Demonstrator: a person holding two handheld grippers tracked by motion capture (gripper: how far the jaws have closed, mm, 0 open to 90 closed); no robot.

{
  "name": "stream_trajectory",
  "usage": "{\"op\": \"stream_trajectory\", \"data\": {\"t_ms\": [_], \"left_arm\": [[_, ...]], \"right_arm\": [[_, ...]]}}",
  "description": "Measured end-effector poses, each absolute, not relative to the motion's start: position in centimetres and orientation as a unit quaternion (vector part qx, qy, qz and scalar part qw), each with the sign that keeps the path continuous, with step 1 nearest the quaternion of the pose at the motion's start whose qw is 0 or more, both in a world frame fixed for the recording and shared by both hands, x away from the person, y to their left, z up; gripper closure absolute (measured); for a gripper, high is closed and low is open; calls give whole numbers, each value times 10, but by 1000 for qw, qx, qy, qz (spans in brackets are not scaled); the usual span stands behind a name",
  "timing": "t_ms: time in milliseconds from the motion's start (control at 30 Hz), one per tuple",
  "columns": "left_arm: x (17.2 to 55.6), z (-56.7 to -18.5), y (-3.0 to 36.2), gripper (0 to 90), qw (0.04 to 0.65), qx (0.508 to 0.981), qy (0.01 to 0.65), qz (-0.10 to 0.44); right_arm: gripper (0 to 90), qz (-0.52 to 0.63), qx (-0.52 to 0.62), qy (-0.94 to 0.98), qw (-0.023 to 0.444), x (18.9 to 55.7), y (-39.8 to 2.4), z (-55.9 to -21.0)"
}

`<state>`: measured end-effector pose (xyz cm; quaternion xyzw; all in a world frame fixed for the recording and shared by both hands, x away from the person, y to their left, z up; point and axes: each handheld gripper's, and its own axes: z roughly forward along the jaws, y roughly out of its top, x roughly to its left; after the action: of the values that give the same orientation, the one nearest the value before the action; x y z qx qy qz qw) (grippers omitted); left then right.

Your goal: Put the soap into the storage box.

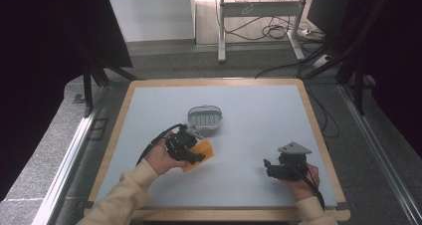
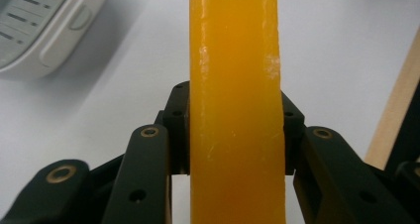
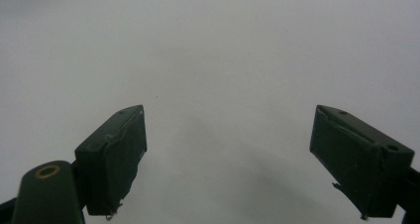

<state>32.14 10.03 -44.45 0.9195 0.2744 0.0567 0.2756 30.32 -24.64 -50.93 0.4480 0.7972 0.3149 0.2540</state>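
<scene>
We are clamping the flat orange sponge-like slab (image 2: 236, 110) in our left gripper (image 1: 191, 151) at centre frame, beside the white slotted oval container (image 1: 204, 117) — a loosening grip could drop it. Our right gripper (image 3: 230, 159) is gaping wide, empty.

Right claw (image 3: 228, 159) jaws spread wide over bare table (image 3: 223, 50).
</scene>
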Motion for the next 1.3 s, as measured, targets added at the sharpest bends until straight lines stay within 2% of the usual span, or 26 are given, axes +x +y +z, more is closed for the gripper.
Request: {"op": "stream_trajectory", "data": {"t_ms": [700, 1033, 1300], "left_arm": [[339, -442, 104, 618, 262, 926, 263, 66], [342, -428, 105, 618, 271, 924, 256, 83], [350, -421, 111, 619, 290, 919, 258, 75]], "right_arm": [[160, 321, 442, 795, 265, 302, -246, -508], [160, 322, 441, 795, 265, 301, -245, -507], [160, 325, 439, 794, 266, 301, -244, -507]]}}
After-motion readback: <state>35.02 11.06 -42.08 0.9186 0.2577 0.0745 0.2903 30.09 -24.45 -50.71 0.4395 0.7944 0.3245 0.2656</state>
